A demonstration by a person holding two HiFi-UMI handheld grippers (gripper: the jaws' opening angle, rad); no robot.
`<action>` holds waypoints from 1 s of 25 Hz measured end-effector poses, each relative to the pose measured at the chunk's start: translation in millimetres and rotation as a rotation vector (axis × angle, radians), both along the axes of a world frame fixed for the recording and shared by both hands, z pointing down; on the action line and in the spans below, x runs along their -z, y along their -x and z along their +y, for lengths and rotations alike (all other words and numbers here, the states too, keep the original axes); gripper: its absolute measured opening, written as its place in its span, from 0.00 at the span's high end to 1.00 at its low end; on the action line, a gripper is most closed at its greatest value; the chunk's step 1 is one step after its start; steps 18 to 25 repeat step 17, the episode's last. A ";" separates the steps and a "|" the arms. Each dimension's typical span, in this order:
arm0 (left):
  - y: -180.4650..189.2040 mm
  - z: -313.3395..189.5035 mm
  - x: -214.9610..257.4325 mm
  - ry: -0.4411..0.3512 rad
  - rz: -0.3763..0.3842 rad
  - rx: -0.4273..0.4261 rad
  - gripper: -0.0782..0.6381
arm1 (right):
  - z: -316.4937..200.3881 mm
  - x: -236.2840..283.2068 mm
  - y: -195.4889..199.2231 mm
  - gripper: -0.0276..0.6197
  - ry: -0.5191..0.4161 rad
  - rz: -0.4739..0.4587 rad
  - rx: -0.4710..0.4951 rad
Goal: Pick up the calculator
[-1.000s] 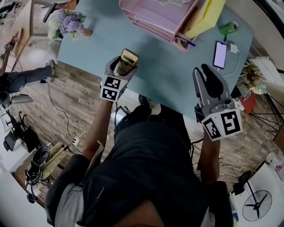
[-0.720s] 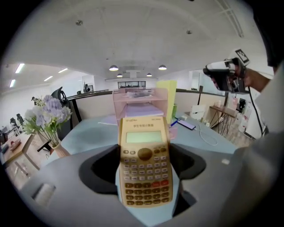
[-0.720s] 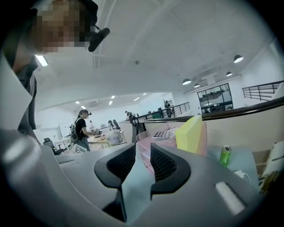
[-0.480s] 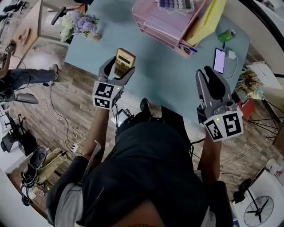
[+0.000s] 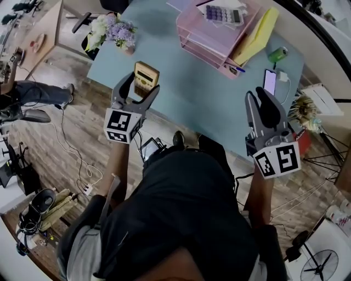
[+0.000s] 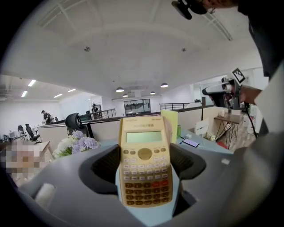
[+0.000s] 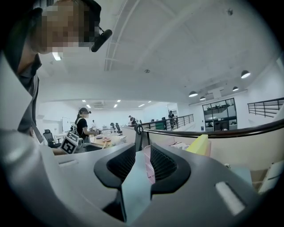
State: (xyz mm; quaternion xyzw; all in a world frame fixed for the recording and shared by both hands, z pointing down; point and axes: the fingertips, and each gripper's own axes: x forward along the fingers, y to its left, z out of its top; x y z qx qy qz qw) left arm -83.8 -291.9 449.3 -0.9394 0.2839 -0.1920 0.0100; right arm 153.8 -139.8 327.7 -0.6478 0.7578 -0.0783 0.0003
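Note:
A tan calculator (image 5: 146, 78) is held above the near left edge of the light blue table (image 5: 192, 99), and my left gripper (image 5: 139, 85) is shut on its lower half. In the left gripper view the calculator (image 6: 144, 164) stands upright between the two dark pads, screen toward the camera. My right gripper (image 5: 264, 94) hangs over the table's near right edge, its jaws close together with nothing between them. The right gripper view shows that gripper (image 7: 143, 155) nearly level, only a thin slit between its pads.
A pink stacked letter tray (image 5: 211, 38) stands at the back of the table with a second, grey calculator (image 5: 222, 13) on top and a yellow folder (image 5: 258, 33) beside it. A phone (image 5: 270, 81), a green can (image 5: 278, 53) and a flower pot (image 5: 112, 30) also stand here.
My left gripper has risen with the calculator held in it and now points more level. The right gripper has also come up a little, still shut.

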 end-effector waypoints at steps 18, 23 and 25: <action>48.0 7.3 25.3 -0.071 0.031 -0.017 0.33 | 24.3 22.4 51.6 0.82 -0.052 0.039 -0.033; 48.0 7.3 25.3 -0.071 0.031 -0.017 0.33 | 24.3 22.4 51.6 0.82 -0.052 0.039 -0.033; 48.0 7.3 25.3 -0.071 0.031 -0.017 0.33 | 24.3 22.4 51.6 0.82 -0.052 0.039 -0.033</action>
